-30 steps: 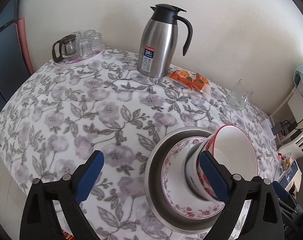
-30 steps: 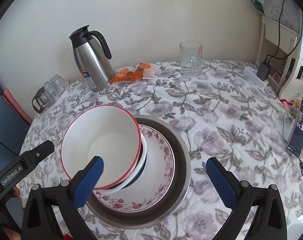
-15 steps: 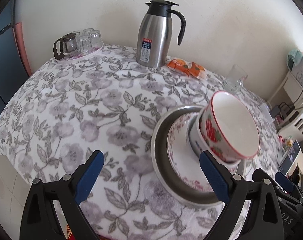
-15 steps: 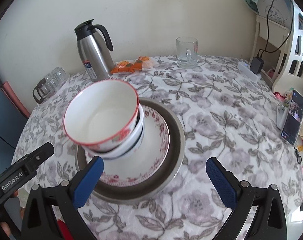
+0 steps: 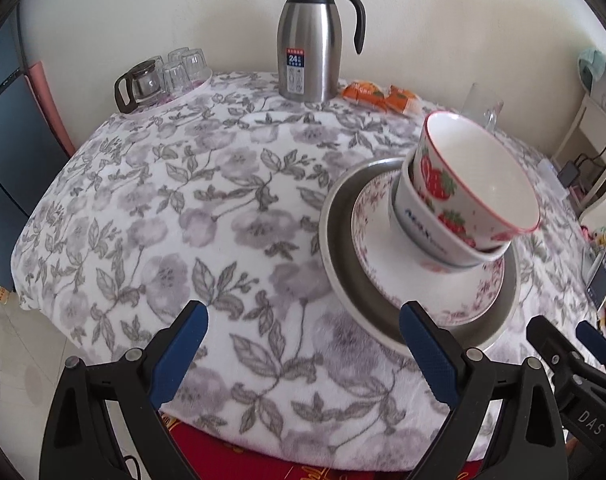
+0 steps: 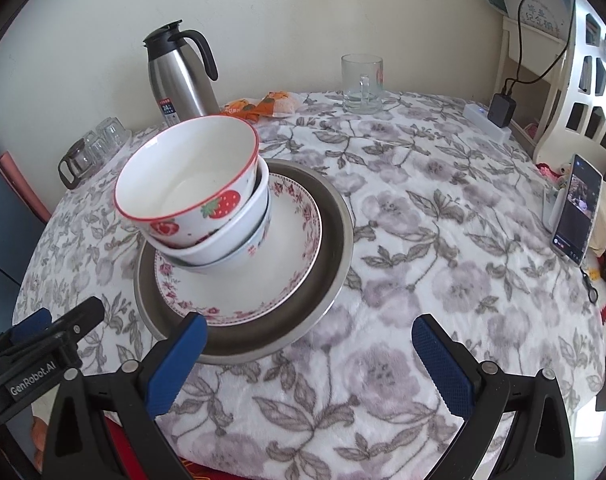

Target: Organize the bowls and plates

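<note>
A strawberry bowl (image 5: pixel 475 184) (image 6: pixel 191 188) sits tilted inside a white bowl (image 5: pixel 431 236) (image 6: pixel 227 244). Both rest on a floral plate (image 5: pixel 435 296) (image 6: pixel 279 276) inside a steel plate (image 5: pixel 343 272) (image 6: pixel 327 292) on the flowered table. My left gripper (image 5: pixel 303 344) is open and empty, low at the table's near edge, left of the stack. My right gripper (image 6: pixel 311 352) is open and empty, near the steel plate's front rim. Each gripper also shows in the other's view, the right one (image 5: pixel 575 360) and the left one (image 6: pixel 35 344).
A steel thermos jug (image 5: pixel 311 36) (image 6: pixel 179 76), orange snack packets (image 5: pixel 379 96) (image 6: pixel 263 106) and a glass mug (image 6: pixel 361 84) stand at the back. A tray of glasses with a small pot (image 5: pixel 159 80) sits back left. A phone (image 6: pixel 577 210) and a shelf (image 6: pixel 583 80) are on the right.
Both grippers have pulled back and down from the stack toward the table's near edge. The strawberry bowl stays tilted in the white bowl, untouched.
</note>
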`<state>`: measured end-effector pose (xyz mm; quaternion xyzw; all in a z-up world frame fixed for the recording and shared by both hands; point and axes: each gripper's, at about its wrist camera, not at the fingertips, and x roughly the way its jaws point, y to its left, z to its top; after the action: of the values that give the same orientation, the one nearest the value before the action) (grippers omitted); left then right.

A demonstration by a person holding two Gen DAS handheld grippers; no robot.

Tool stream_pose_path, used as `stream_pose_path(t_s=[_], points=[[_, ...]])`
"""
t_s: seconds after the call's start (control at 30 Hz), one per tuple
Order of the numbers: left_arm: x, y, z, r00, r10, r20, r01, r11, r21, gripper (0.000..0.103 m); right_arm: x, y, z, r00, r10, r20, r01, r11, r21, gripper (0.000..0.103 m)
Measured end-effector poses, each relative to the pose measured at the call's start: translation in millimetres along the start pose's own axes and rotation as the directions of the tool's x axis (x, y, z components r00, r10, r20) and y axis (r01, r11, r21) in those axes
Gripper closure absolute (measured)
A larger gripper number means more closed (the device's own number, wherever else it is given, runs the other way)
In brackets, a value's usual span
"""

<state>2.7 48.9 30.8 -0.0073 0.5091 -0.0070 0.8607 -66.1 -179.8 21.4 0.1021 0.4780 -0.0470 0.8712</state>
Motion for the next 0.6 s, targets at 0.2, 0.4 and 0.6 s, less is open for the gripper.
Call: stream_pose_path(t_s=[0.2,0.4,0.6], points=[[5.0,-0.5,-8.2,0.998,0.000,-0.066,0.000,1.000,-0.001,0.006,-0.4,-3.5,-7.5,1.000,-0.002,-0.010,0.002,1.000,0.004,0.000],[3.6,0.7,-10.3,0.997,0.003,-0.078,-0.004,1.000,-0.009,0.006,-1.8,-6.4,-13.5,1.000,0.001,-0.013,-0.001,1.000,0.007,0.000],[1.4,-0.7,-11.0,0.997,0.005,-0.080,-0.006,1.000,-0.009,0.006,-2.8,-7.4,-16.4,1.000,0.003,-0.013,-0.003,1.000,0.008,0.000]])
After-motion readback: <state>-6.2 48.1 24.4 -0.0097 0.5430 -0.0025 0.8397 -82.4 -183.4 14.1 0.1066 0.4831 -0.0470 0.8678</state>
